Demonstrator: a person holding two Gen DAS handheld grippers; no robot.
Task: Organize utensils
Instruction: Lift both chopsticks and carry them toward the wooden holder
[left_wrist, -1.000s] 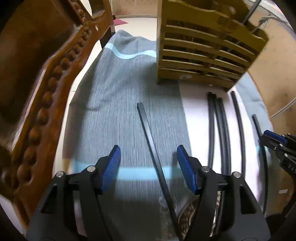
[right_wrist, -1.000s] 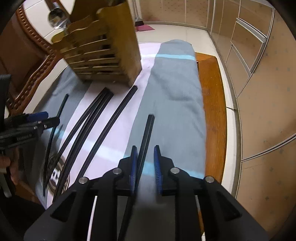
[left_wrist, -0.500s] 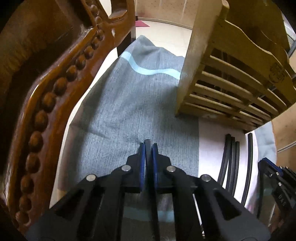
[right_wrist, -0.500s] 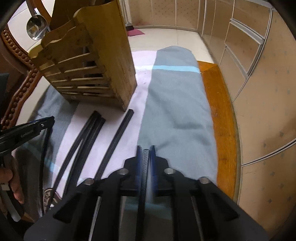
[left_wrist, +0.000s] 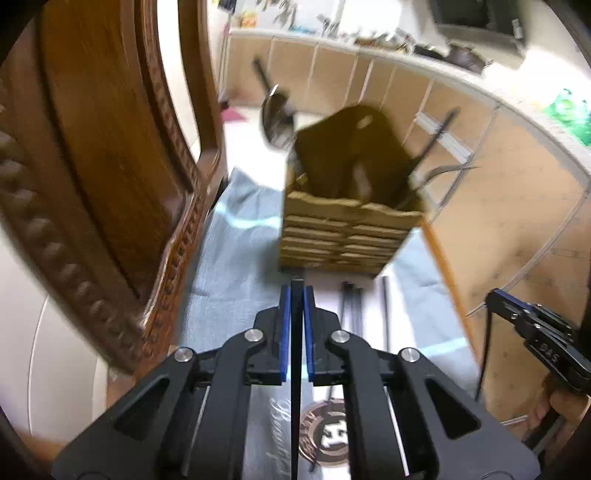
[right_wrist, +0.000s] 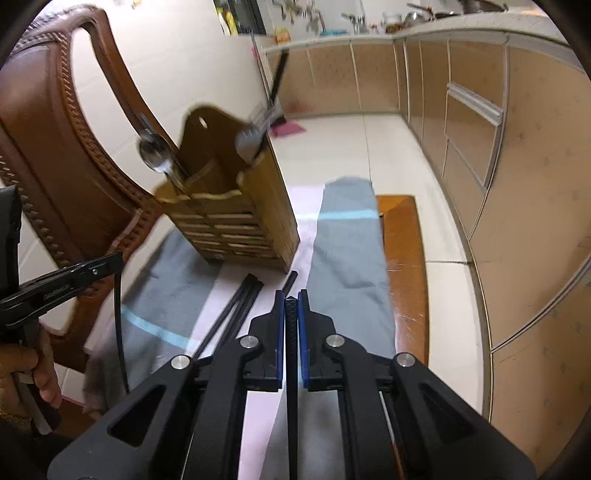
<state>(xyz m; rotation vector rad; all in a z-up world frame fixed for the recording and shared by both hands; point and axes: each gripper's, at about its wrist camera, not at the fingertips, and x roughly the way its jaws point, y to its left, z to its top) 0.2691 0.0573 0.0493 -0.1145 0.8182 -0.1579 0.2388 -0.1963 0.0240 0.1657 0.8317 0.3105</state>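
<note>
Left claw (left_wrist: 296, 295) clamped on black chopstick (left_wrist: 295, 387); right claw (right_wrist: 291, 299) likewise, second chopstick (right_wrist: 291, 406)

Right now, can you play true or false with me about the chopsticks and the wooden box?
1. The left gripper is shut on a black chopstick. True.
2. The right gripper is open and holds nothing. False: it is shut on another chopstick.
3. The wooden box already has a spoon and a fork standing in it. True.
4. The box lies on its side. False: it stands upright on the cloth.
5. More chopsticks lie on the cloth by the box. True.
6. The chair is blue plastic. False: it is brown carved wood.
</note>
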